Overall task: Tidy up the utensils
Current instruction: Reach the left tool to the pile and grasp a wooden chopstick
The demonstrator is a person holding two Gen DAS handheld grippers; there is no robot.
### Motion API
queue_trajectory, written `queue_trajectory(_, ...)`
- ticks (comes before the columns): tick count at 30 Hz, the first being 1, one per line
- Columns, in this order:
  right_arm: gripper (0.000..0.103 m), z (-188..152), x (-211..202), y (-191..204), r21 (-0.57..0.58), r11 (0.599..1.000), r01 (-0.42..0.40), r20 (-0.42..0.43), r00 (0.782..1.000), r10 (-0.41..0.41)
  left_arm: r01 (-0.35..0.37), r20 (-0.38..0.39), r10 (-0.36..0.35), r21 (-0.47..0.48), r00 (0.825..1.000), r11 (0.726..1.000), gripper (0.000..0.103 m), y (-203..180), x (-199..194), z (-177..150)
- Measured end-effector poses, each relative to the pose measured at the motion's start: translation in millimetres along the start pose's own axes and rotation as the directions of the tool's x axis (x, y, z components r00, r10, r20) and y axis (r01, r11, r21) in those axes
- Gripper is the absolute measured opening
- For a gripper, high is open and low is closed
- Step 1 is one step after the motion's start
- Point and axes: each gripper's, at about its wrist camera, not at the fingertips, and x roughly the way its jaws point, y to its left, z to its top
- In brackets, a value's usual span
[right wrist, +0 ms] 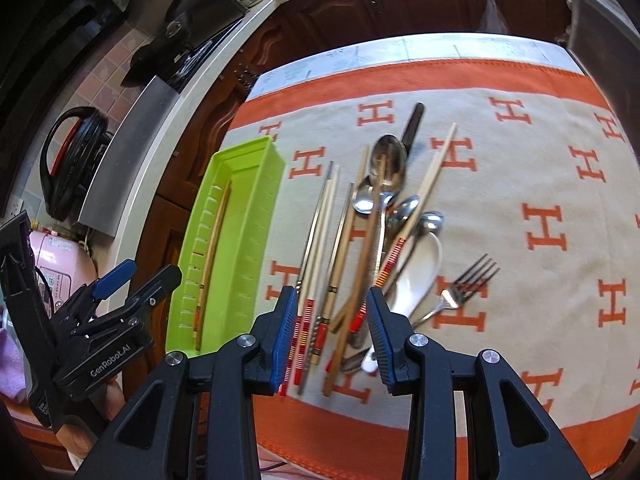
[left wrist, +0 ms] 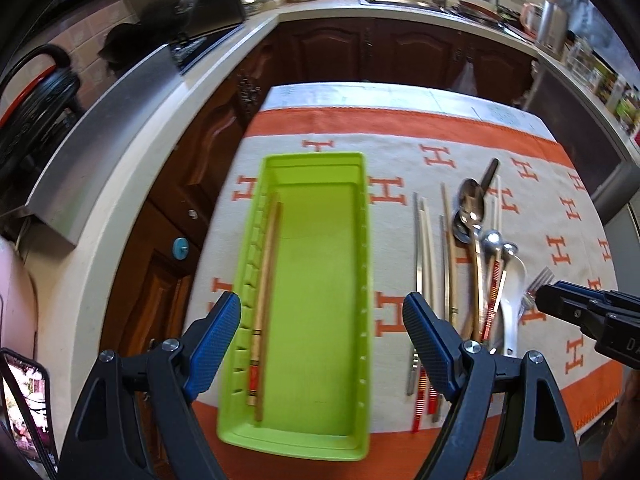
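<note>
Reaching into the pile (right wrist: 372,232) is where trouble is most likely, it is judged: chopsticks, metal spoons, a white spoon (right wrist: 416,276) and a fork (right wrist: 464,288) are heaped and crossed on the cloth (right wrist: 560,184), so one piece can hardly be pinched without another being dragged or flicked along. Two thin chopsticks could be caught together, or one could be rolled out from between the pads. A long piece gripped near its end may be swung and knocked against the tray (left wrist: 316,280) wall when it is carried over. The tray is set at the cloth's left edge, near the table's side, so it could be pushed off by a hard nudge.

The tray is nearly bare; only a pair of chopsticks (left wrist: 266,304) is seen in it, laid lengthwise along its left, slotted wall. The pile is left just beside it on the right, apart from it.

Both grippers are pointed steeply down at the table. The left gripper (left wrist: 322,340) is held above the tray's near half with its jaws spread wide and nothing between them. The right gripper (right wrist: 332,336) is held above the handle ends of the pile, its jaws partly apart; several handles are seen through the gap, but no pad is seen pressed on any, and nothing is lifted.
</note>
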Motion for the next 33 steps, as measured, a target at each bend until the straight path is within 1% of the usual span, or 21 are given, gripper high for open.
queue_trajectory(8,0.036,1,7,-27,0.048,0.999,-0.005,-0.010,1.000,0.006,0.098,-0.051,-0.096,0.045,0.994,0.994,0.082,-31,15,8)
queue_trajectory(12,0.036,4,10,-36,0.054,0.999,-0.003,-0.008,1.000,0.004,0.147,-0.080,-0.143,0.049,0.986,0.988,0.082,-43,25,15)
queue_trajectory(19,0.036,10,22,-52,0.088,0.996,-0.005,-0.023,1.000,0.007,0.213,-0.115,-0.205,0.058,0.972,0.975,0.082,-60,45,24)
queue_trajectory(22,0.036,13,26,-60,0.103,0.995,-0.007,-0.025,1.000,0.009,0.227,-0.131,-0.216,0.070,0.967,0.971,0.075,-68,54,27)
queue_trajectory(23,0.036,14,28,-62,0.108,0.994,-0.007,-0.027,1.000,0.010,0.239,-0.142,-0.227,0.073,0.963,0.968,0.071,-71,58,28)
queue_trajectory(24,0.036,15,30,-64,0.115,0.993,-0.009,-0.028,1.000,0.012,0.253,-0.153,-0.240,0.071,0.958,0.965,0.065,-73,62,29)
queue_trajectory(25,0.036,16,32,-67,0.124,0.992,-0.011,-0.030,0.999,0.015,0.268,-0.169,-0.254,0.065,0.952,0.961,0.062,-75,67,30)
queue_trajectory(27,0.036,18,35,-73,0.137,0.991,-0.012,-0.033,0.999,0.017,0.304,-0.209,-0.290,0.039,0.934,0.952,0.049,-79,79,32)
queue_trajectory(28,0.036,19,36,-75,0.141,0.990,-0.013,-0.034,0.999,0.018,0.323,-0.229,-0.310,0.024,0.923,0.946,0.046,-80,84,32)
queue_trajectory(29,0.036,20,38,-77,0.147,0.989,-0.014,-0.036,0.999,0.020,0.354,-0.255,-0.342,0.000,0.904,0.935,0.041,-82,90,33)
queue_trajectory(30,0.036,21,39,-79,0.150,0.989,-0.016,-0.037,0.999,0.022,0.377,-0.270,-0.367,-0.019,0.890,0.926,0.038,-84,94,34)
queue_trajectory(31,0.036,22,41,-80,0.152,0.988,-0.017,-0.038,0.999,0.023,0.406,-0.290,-0.401,-0.044,0.869,0.913,0.036,-86,100,34)
queue_trajectory(33,0.036,23,43,-83,0.154,0.988,-0.019,-0.040,0.999,0.025,0.432,-0.311,-0.431,-0.068,0.847,0.899,0.029,-91,106,34)
